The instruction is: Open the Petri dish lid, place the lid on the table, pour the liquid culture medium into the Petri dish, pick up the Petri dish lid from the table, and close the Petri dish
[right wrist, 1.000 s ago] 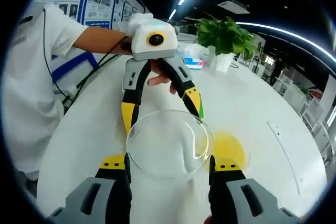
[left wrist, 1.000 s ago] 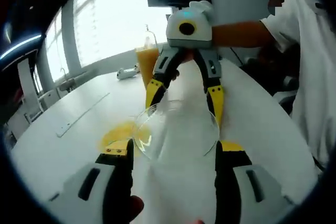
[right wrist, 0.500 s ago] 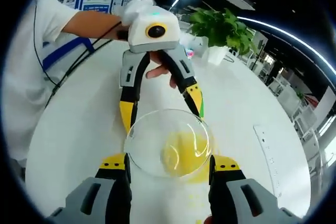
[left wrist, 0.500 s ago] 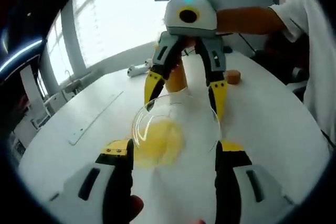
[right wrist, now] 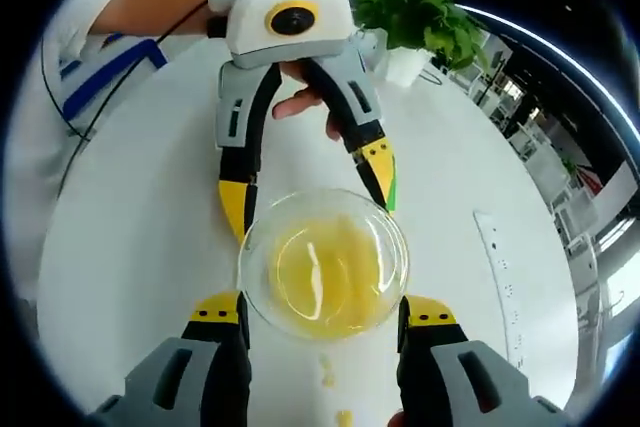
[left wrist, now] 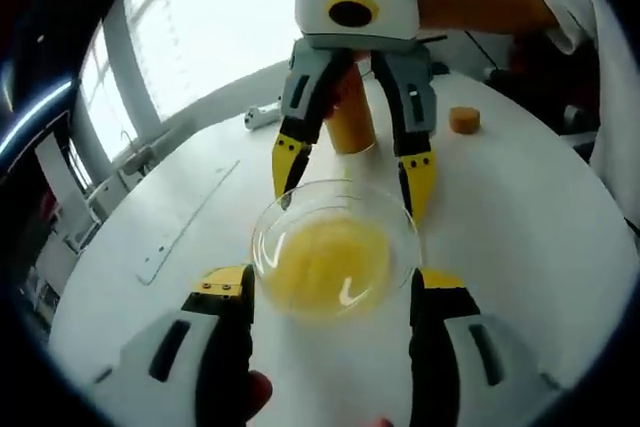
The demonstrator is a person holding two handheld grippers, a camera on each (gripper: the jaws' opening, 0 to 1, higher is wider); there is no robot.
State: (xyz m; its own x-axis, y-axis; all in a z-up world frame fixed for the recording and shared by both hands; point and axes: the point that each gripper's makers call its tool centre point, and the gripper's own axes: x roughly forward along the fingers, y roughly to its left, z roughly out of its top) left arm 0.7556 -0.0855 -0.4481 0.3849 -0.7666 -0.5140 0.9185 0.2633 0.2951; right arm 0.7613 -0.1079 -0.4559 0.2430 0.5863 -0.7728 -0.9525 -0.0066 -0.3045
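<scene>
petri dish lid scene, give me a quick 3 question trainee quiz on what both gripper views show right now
1. True or false: the clear Petri dish lid is held by both the left gripper and the right gripper.
2. What colour is the culture medium seen through the lid?
3. What lies on the white table beyond the right gripper in the left gripper view? A) orange cap B) scissors C) a book

Key: 1 true; 2 yellow; 3 A
</scene>
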